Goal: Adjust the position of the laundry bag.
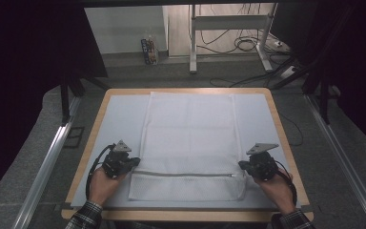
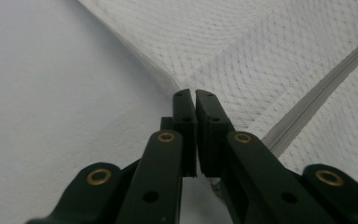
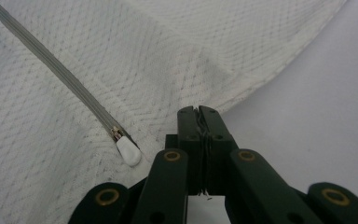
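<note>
Left gripper [image 1: 134, 162] jaws nearly together, pinching the left edge of the mesh bag [image 1: 189, 143], zip [image 2: 326, 88] running off to its right. Right gripper [image 1: 241, 165] jaws clamped on the bag's right edge, white zip pull [image 3: 128, 152] just left of its tips. Bag lies flat between both grippers on the grey mat [image 1: 119, 119], spreading away from them.
</note>
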A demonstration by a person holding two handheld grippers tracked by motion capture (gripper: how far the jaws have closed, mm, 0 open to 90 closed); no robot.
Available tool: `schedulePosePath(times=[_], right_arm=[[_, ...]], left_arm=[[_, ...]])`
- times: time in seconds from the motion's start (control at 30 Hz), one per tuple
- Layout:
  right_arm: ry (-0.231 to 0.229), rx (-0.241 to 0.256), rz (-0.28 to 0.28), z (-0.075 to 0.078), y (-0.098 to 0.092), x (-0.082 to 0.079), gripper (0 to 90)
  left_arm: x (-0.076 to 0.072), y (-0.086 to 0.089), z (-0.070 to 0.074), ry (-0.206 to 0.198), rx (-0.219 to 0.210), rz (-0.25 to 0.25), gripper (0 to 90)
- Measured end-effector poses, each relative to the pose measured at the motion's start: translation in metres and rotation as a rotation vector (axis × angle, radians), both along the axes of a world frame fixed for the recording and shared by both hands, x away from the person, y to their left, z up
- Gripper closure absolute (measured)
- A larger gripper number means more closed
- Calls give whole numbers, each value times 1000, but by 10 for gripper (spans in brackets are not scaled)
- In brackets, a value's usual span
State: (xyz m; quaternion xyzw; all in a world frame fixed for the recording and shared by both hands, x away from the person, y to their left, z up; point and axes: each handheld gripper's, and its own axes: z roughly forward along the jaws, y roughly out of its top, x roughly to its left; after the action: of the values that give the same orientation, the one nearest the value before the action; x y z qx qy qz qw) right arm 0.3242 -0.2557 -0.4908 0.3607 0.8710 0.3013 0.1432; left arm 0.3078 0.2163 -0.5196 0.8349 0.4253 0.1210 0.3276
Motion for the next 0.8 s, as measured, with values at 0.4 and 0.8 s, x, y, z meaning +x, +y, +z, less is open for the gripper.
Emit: schedulePosePath(times=[0.4, 0.8], right_arm=[[-62, 26, -2, 2, -6, -3, 527], [-89, 28, 13, 0, -6, -9, 259]], left_arm=[[-9, -3, 1, -57, -17, 6, 525], [-24, -3, 1, -91, -40, 1, 251]])
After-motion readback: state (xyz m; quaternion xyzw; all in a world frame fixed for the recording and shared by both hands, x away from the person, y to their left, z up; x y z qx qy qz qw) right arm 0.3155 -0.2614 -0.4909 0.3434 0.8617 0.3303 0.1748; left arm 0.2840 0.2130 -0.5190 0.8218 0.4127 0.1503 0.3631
